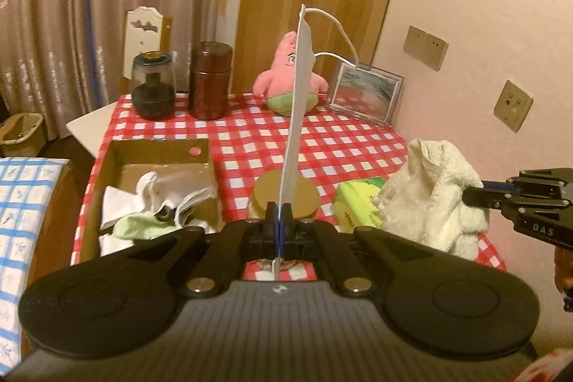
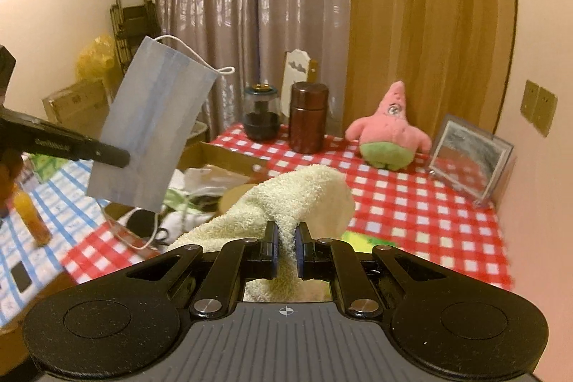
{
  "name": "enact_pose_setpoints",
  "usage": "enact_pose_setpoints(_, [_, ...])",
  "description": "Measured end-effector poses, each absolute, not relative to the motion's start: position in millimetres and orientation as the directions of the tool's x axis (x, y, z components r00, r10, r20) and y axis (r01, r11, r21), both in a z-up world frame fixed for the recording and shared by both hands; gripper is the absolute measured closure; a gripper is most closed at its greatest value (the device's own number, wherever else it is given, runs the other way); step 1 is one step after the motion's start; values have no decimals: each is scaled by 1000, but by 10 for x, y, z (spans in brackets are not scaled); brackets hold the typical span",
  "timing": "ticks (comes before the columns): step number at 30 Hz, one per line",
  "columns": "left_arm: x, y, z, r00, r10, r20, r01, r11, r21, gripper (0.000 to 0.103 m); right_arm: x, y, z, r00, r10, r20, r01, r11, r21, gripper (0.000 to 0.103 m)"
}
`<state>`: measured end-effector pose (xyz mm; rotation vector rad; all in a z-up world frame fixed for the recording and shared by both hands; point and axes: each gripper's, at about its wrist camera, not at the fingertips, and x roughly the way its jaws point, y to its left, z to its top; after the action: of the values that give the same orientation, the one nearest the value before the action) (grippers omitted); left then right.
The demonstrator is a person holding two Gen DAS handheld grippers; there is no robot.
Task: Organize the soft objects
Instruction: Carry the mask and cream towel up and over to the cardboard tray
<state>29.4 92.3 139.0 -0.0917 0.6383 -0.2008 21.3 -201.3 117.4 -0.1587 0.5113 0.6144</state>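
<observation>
My left gripper (image 1: 278,215) is shut on a blue face mask (image 1: 299,102), seen edge-on and held upright above the table; the right wrist view shows the mask (image 2: 154,127) flat, in the air at left, with the left gripper (image 2: 123,157) pinching it. My right gripper (image 2: 286,240) is shut on a cream towel (image 2: 286,199), lifted above the table; the towel (image 1: 429,192) also shows at right in the left wrist view, with the right gripper (image 1: 469,196) on it. A cardboard box (image 1: 118,153) at left holds several cloth items. A pink starfish plush (image 1: 283,77) sits at the back.
The table has a red checked cloth (image 1: 340,138). On it stand a dark brown jar (image 1: 209,81), a glass grinder (image 1: 154,85), a picture frame (image 1: 365,92), a round brown lid (image 1: 308,196) and a yellow-green packet (image 1: 358,199). The wall is close on the right.
</observation>
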Motion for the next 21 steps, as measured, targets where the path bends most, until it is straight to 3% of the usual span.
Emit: enact_pose_setpoints(21, [-213, 1386, 1229, 785, -89, -613, -2, 989, -146, 102, 18, -1138, 1117, 571, 646, -507, -720, 690, 69, 94])
